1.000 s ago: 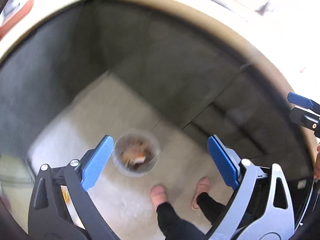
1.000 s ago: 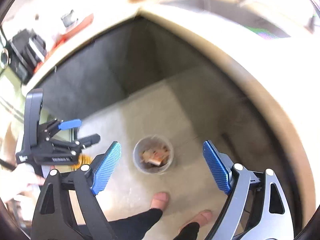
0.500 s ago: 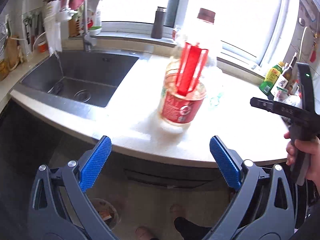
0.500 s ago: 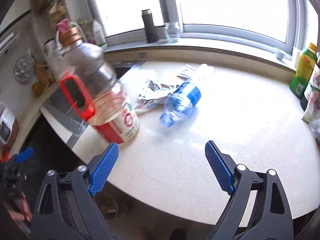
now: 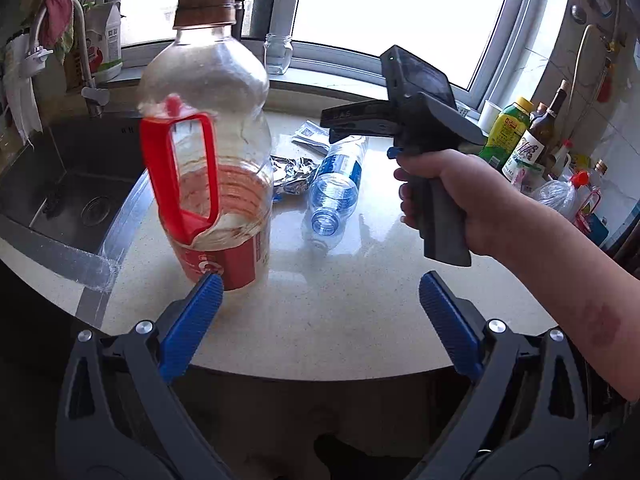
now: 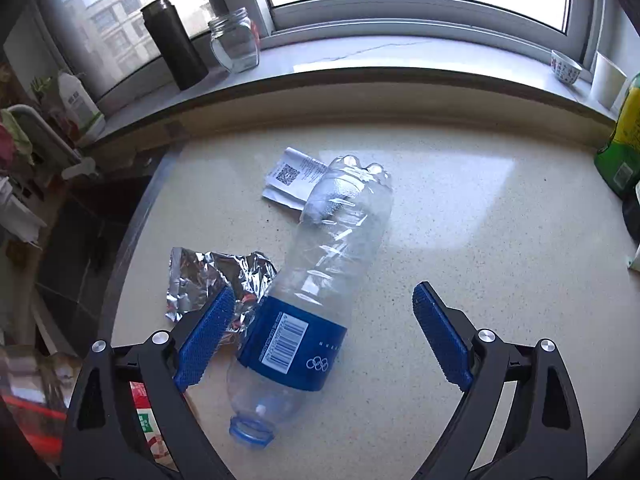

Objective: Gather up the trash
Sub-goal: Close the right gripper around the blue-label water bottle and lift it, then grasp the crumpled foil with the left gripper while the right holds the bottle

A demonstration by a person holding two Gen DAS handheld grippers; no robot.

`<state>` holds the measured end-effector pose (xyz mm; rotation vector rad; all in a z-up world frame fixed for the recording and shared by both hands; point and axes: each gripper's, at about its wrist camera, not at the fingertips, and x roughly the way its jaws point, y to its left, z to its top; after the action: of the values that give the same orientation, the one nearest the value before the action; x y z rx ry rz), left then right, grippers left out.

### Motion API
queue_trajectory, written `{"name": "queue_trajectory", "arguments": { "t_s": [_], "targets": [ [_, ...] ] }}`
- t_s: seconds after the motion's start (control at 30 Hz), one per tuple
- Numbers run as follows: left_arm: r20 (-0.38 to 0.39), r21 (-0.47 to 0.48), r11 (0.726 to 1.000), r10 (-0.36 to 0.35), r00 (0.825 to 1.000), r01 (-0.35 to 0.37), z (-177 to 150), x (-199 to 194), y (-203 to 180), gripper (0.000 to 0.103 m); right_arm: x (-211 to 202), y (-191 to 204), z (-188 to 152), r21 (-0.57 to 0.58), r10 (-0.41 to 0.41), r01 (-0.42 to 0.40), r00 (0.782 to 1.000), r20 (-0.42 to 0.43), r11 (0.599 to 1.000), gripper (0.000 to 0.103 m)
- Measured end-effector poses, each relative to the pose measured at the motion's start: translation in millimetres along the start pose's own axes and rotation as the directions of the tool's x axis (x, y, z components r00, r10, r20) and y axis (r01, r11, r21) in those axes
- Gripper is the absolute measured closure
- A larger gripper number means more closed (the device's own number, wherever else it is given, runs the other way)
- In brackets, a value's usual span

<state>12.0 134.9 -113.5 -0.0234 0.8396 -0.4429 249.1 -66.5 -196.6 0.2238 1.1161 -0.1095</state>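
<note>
An empty clear water bottle (image 6: 316, 280) with a blue label lies uncapped on the beige counter (image 6: 480, 240), mouth toward me. Crumpled silver foil (image 6: 204, 276) lies at its left and a folded paper slip (image 6: 294, 180) behind it. My right gripper (image 6: 320, 328) is open just above the bottle's label end, its left finger over the foil. My left gripper (image 5: 320, 312) is open at the counter's front edge, beside a large upright oil jug (image 5: 208, 152) with a red handle. The bottle (image 5: 338, 184), the foil (image 5: 292, 172) and the right gripper's body (image 5: 420, 120) show in the left wrist view.
A steel sink (image 5: 56, 184) lies left of the jug. A black flask (image 6: 174, 44) and glass jar (image 6: 236, 40) stand on the windowsill. Bottles (image 5: 516, 136) crowd the counter's right end. A green bottle (image 6: 624, 144) stands at the right.
Both grippers swung up from above the floor bin to the counter. The right gripper then moved forward over the water bottle; the left closed in beside the oil jug.
</note>
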Motion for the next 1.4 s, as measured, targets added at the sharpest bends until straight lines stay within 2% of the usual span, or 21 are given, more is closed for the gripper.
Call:
{"name": "queue_trajectory", "arguments": {
  "t_s": [0.17, 0.2, 0.23, 0.27, 0.33, 0.4, 0.47, 0.57, 0.77, 0.83, 0.9, 1.03, 1.13, 1.17, 1.27, 1.33, 1.4],
  "targets": [
    [0.019, 0.026, 0.999, -0.038, 0.999, 0.038, 23, 21, -27, 0.007, 41, -6, 16, -0.031, -0.007, 0.004, 0.994, -0.11, 1.0, 0.013],
    [0.017, 0.031, 0.999, -0.031, 0.999, 0.03, 28, 26, -31, 0.007, 47, -10, 16, -0.035, 0.014, -0.019, 0.991, -0.13, 0.999, 0.017],
    [0.013, 0.037, 0.999, -0.029, 0.999, 0.029, 33, 32, -35, 0.007, 50, -14, 16, -0.034, 0.052, -0.057, 0.988, -0.147, 0.998, 0.024],
    [0.012, 0.04, 0.999, -0.03, 0.999, 0.03, 39, 37, -39, 0.007, 51, -19, 17, -0.035, 0.074, -0.08, 0.986, -0.151, 0.996, 0.026],
    [0.013, 0.039, 0.999, -0.028, 1.0, 0.028, 49, 46, -43, 0.007, 46, -28, 20, -0.062, 0.097, -0.108, 0.983, -0.154, 0.992, 0.038],
    [0.012, 0.026, 0.999, -0.029, 1.0, 0.029, 60, 56, -44, 0.007, 42, -41, 22, -0.078, 0.117, -0.132, 0.979, -0.168, 0.988, 0.043],
    [0.008, 0.001, 0.999, -0.037, 0.999, 0.037, 71, 70, -43, 0.007, 34, -58, 25, -0.084, 0.12, -0.135, 0.98, -0.161, 0.987, 0.044],
    [0.01, 0.009, 1.0, 0.022, 1.0, -0.022, 91, 98, -49, 0.007, 22, -84, 26, -0.092, 0.116, -0.13, 0.983, -0.142, 0.987, 0.044],
    [-0.057, -0.002, 0.99, 0.142, 0.988, -0.142, 122, 170, -43, 0.007, 16, -114, 20, -0.082, 0.14, -0.152, 0.981, -0.136, 0.985, 0.044],
    [-0.112, -0.004, 0.983, 0.183, 0.977, -0.185, 123, 195, -36, 0.008, 16, -119, 19, -0.071, 0.155, -0.166, 0.978, -0.136, 0.984, 0.044],
    [-0.158, 0.0, 0.98, 0.196, 0.968, -0.198, 119, 214, -29, 0.013, 17, -120, 18, -0.07, 0.173, -0.184, 0.975, -0.138, 0.98, 0.044],
    [-0.228, 0.003, 0.971, 0.234, 0.945, -0.24, 110, 242, -16, 0.016, 22, -112, 19, -0.079, 0.202, -0.215, 0.968, -0.149, 0.973, 0.044],
    [-0.266, 0.017, 0.967, 0.248, 0.931, -0.253, 106, 257, -10, 0.024, 27, -107, 19, -0.092, 0.209, -0.226, 0.964, -0.162, 0.97, 0.044],
    [-0.27, 0.011, 0.966, 0.253, 0.929, -0.26, 106, 260, -8, 0.031, 28, -106, 19, -0.093, 0.213, -0.23, 0.963, -0.166, 0.969, 0.044],
    [-0.252, 0.015, 0.963, 0.265, 0.931, -0.27, 108, 263, -4, 0.034, 32, -105, 19, -0.086, 0.225, -0.241, 0.961, -0.163, 0.967, 0.044],
    [-0.239, 0.03, 0.964, 0.263, 0.935, -0.263, 111, 264, -5, 0.048, 32, -106, 20, -0.085, 0.229, -0.245, 0.96, -0.164, 0.966, 0.044],
    [-0.235, 0.052, 0.963, 0.269, 0.934, -0.265, 115, 265, -9, 0.083, 32, -106, 20, -0.084, 0.231, -0.248, 0.959, -0.166, 0.965, 0.044]
  ]
}}
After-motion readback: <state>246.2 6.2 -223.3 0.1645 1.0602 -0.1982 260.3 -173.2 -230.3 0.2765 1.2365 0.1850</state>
